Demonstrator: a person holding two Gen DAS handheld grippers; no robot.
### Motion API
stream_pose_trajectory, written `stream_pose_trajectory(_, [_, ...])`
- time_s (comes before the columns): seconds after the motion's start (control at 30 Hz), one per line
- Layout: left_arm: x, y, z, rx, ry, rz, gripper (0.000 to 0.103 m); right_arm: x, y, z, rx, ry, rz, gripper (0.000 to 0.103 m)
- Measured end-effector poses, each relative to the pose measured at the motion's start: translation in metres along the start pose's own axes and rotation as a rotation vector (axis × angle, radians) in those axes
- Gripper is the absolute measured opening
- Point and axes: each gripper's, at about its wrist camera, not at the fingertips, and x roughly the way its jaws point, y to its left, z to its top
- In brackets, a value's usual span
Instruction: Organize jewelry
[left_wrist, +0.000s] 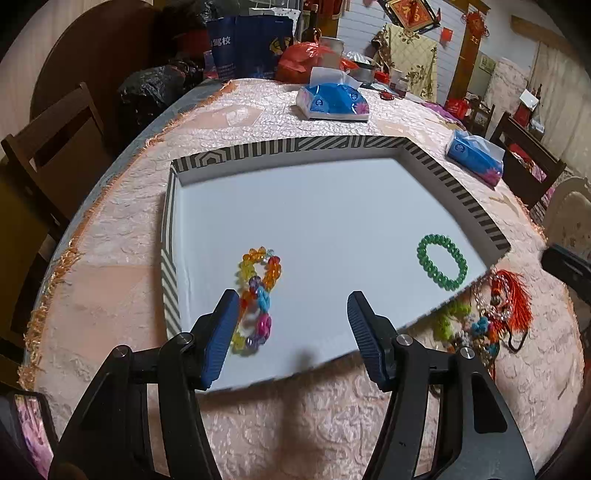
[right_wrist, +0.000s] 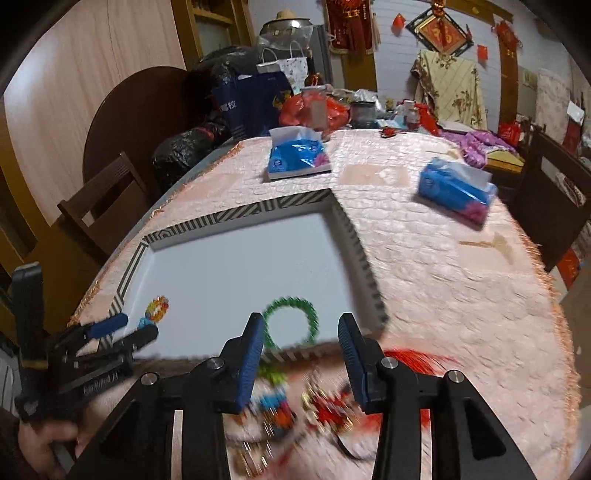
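Both the left gripper (left_wrist: 291, 306) and right gripper (right_wrist: 301, 332) hung empty, jaws apart, above the tray (left_wrist: 458, 188), with the bracelets apparently placed and the jewelry pile (left_wrist: 480, 317) beside the tray calling for the next pick.

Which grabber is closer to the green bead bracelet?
The right. The right gripper hangs open just in front of the green bracelet, which lies in the striped tray. The left gripper is open at the tray's other side, beside the colourful bracelet.

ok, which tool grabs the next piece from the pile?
Right, probably. The right tool, open and empty, hangs right over the jewelry pile; the left tool sits over the tray by the multicolored bracelet.
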Motion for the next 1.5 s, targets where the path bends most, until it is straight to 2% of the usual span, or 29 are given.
stream_pose_trajectory(0.1, [-0.006, -0.001, -0.007, 0.011, -0.004, 0.008, 0.061, -0.018, -0.013, -0.017, 0.008, 0.003, -0.023, 0.042])
stream_pose_trajectory(0.33, [-0.027, -0.011, -0.028, 0.032, -0.02, -0.005, 0.061, -0.041, -0.043, -0.072, 0.013, 0.08, -0.131, 0.042])
stream_pose_trajectory(0.5, [-0.045, -0.021, -0.053, 0.054, -0.04, -0.05, 0.061, -0.045, -0.052, -0.104, 0.061, 0.094, -0.122, 0.042])
stream_pose_trajectory(0.6, [-0.052, -0.033, -0.066, 0.082, -0.049, -0.101, 0.061, -0.039, -0.054, -0.114, 0.106, 0.123, -0.132, 0.042])
stream_pose_trajectory(0.7, [-0.048, -0.054, -0.076, 0.135, -0.022, -0.18, 0.061, -0.029, -0.056, -0.119, 0.132, 0.166, -0.103, 0.042])
stream_pose_trajectory(0.8, [-0.042, -0.073, -0.077, 0.188, -0.012, -0.219, 0.061, -0.024, -0.051, -0.123, 0.115, 0.175, -0.134, 0.043])
stream_pose_trajectory(0.93, [-0.039, -0.095, -0.07, 0.224, -0.004, -0.287, 0.061, -0.023, -0.048, -0.125, 0.108, 0.174, -0.118, 0.054])
stream_pose_trajectory(1.03, [-0.034, -0.111, -0.07, 0.257, 0.008, -0.323, 0.06, -0.022, -0.047, -0.125, 0.102, 0.175, -0.111, 0.055])
stream_pose_trajectory(1.07, [-0.031, -0.114, -0.071, 0.258, 0.016, -0.33, 0.058, -0.022, -0.047, -0.125, 0.099, 0.174, -0.113, 0.055])
stream_pose_trajectory(1.13, [-0.026, -0.117, -0.072, 0.251, 0.032, -0.318, 0.041, -0.022, -0.046, -0.124, 0.093, 0.175, -0.115, 0.055])
stream_pose_trajectory(1.2, [-0.021, -0.118, -0.073, 0.237, 0.055, -0.317, 0.029, -0.022, -0.046, -0.124, 0.089, 0.174, -0.117, 0.056])
stream_pose_trajectory(1.5, [-0.005, -0.117, -0.069, 0.171, 0.096, -0.345, 0.026, -0.02, -0.044, -0.124, 0.073, 0.174, -0.126, 0.057])
